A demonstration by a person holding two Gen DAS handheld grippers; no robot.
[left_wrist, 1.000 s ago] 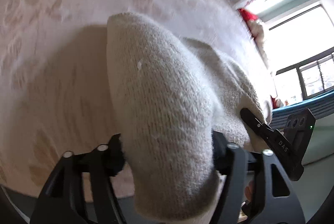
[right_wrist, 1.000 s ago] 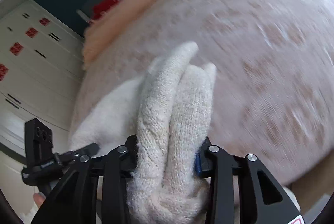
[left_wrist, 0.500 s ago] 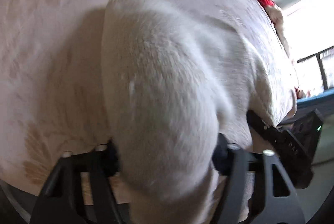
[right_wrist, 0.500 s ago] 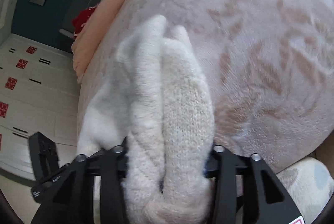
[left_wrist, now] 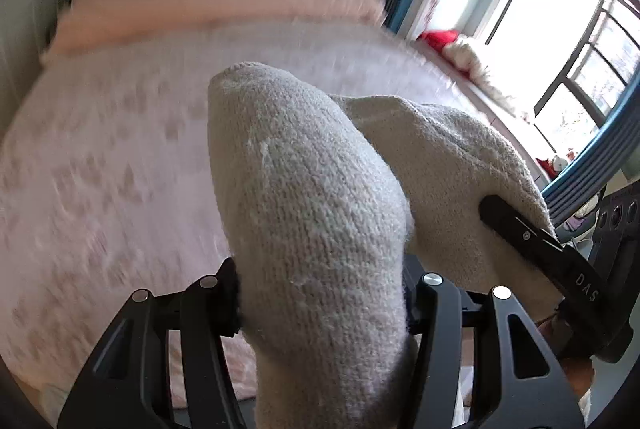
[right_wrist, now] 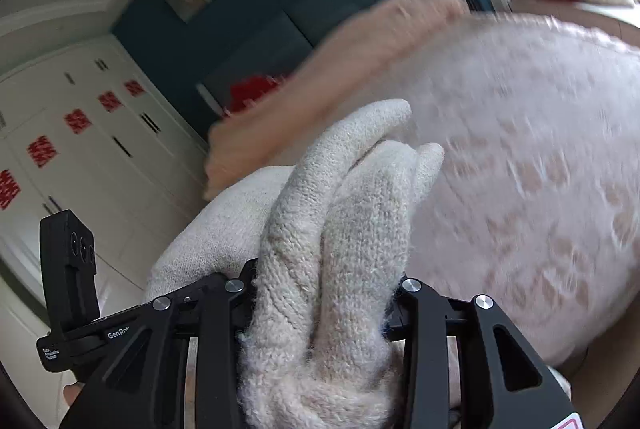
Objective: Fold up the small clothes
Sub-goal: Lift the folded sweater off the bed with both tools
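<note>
Knitwear fills both wrist views: one cream knitted garment is lifted above a bed covered in a pale pink patterned blanket. The left tool is pinching a thick bunched fold of the garment between its two black fingers, and the wool bulges forward and up past them. To its right the cloth stretches across to the right tool, seen there from the side with the garment draped over its tip.

In the right wrist view, the right tool is pressed onto a gathered, cable-knit part of the garment, which stands up in two or three rounded folds. The left tool's body shows at lower left, with cloth spanning between the two.

A peach fluffy blanket lies along the far edge of the bed. Behind are a dark teal wall, white cupboards with red paper cut-outs and a bright window. The background is blurred.
</note>
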